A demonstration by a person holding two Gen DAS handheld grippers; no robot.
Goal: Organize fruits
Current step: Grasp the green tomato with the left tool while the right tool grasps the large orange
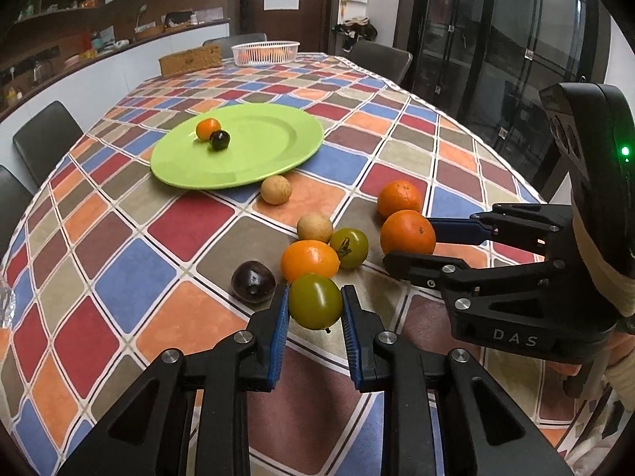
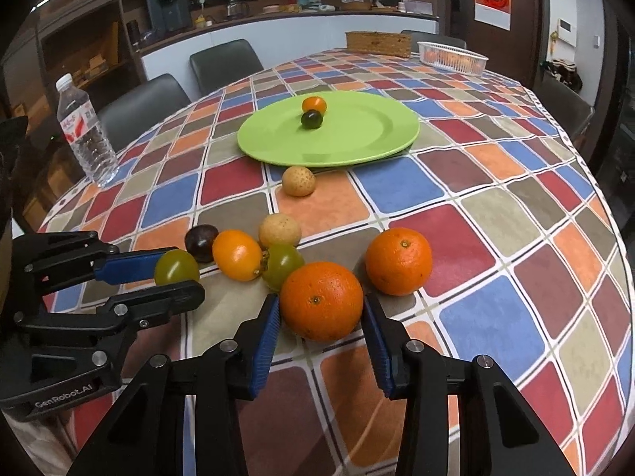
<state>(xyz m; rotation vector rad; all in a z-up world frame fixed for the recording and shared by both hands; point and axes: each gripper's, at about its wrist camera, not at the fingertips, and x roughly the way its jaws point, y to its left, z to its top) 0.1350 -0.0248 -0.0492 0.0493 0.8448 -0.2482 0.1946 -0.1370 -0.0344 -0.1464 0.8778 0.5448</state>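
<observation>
My left gripper (image 1: pixel 315 307) is shut on a green tomato (image 1: pixel 315 306), which looks slightly lifted off the cloth; it also shows in the right wrist view (image 2: pixel 176 267). My right gripper (image 2: pixel 321 309) is shut on a large orange (image 2: pixel 321 300), which also shows in the left wrist view (image 1: pixel 408 233). A green plate (image 1: pixel 246 158) holds a small orange fruit (image 1: pixel 208 128) and a dark fruit (image 1: pixel 220 139). Loose on the cloth: a second orange (image 2: pixel 399 261), a small orange citrus (image 2: pixel 237 254), another green tomato (image 2: pixel 282 262), a dark plum (image 2: pixel 201 242) and two tan fruits (image 2: pixel 279 231) (image 2: pixel 299 181).
A water bottle (image 2: pixel 85 131) stands at the table's left. A white basket (image 2: pixel 452 57) with fruit and a wicker box (image 2: pixel 378 44) sit at the far end. Dark chairs (image 2: pixel 224 64) surround the table, which has a checkered cloth (image 2: pixel 496 238).
</observation>
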